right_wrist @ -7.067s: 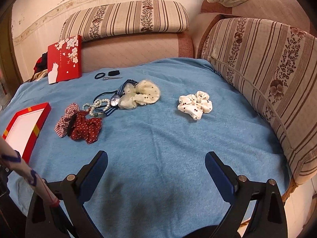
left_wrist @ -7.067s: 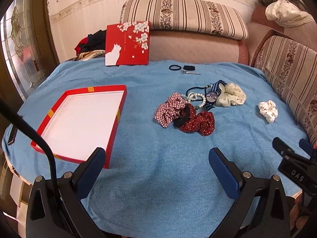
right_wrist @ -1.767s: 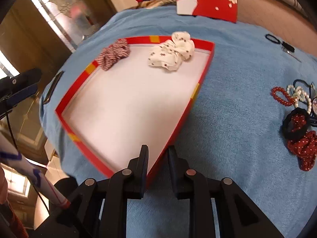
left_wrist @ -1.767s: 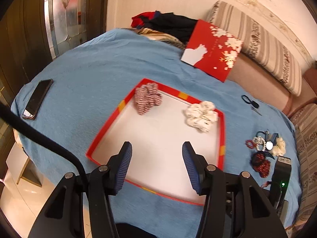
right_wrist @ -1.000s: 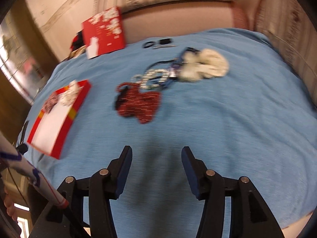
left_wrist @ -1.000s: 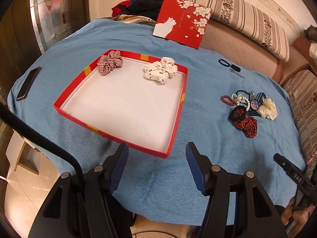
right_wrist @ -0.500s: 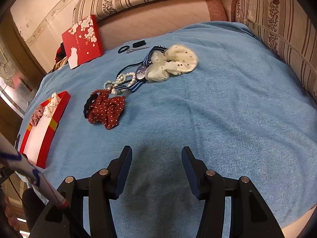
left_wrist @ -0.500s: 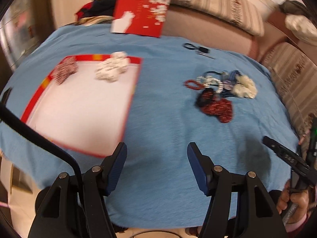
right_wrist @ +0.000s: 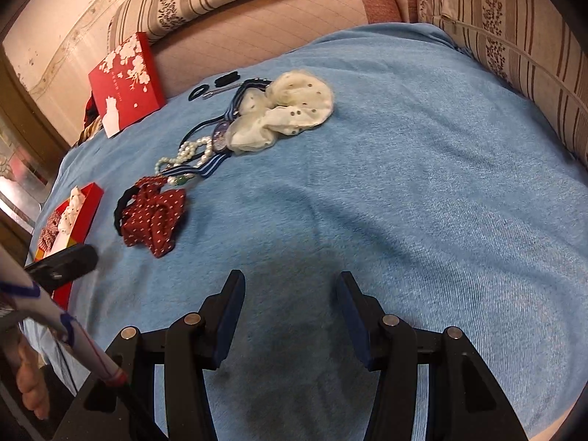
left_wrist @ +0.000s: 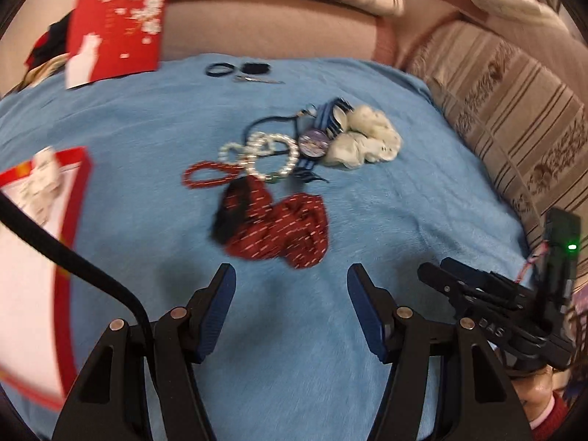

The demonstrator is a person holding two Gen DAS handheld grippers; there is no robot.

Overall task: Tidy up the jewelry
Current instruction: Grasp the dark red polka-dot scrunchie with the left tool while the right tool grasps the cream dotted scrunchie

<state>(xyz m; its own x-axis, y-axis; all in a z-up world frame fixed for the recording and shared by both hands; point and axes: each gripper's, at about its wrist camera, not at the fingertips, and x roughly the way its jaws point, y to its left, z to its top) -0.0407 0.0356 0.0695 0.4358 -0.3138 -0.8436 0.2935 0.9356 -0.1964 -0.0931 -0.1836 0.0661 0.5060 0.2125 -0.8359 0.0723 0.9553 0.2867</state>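
My left tool (left_wrist: 290, 281) hangs with its jaws apart and nothing between them, pointing down at the blue cloth (left_wrist: 330, 349) that covers the worktop. Just beyond its tips lies the red dotted scrunchie (left_wrist: 283, 226) with a black hair tie (left_wrist: 229, 217) touching its left side. Past that sits the rest of the pile: a red bead bracelet (left_wrist: 207, 174), a pearl bracelet (left_wrist: 262, 156), a striped blue band with a round purple charm (left_wrist: 314, 143), and a cream scrunchie (left_wrist: 364, 139), all touching or overlapping. Further back, apart from the pile, are two small dark hair ties (left_wrist: 237, 69) and a hair clip (left_wrist: 259, 80).

My right tool (right_wrist: 290, 292) is also spread apart and empty, above bare cloth, well clear of the pile, which lies to its upper left.

The red tray (left_wrist: 75, 191) sits at the left edge in the left view, a white scrunchie (left_wrist: 42, 176) lying in its far corner. In the right view a checked scrunchie (right_wrist: 47, 233) lies in it too. The red lid (right_wrist: 126, 82) leans against the sofa (right_wrist: 257, 25).
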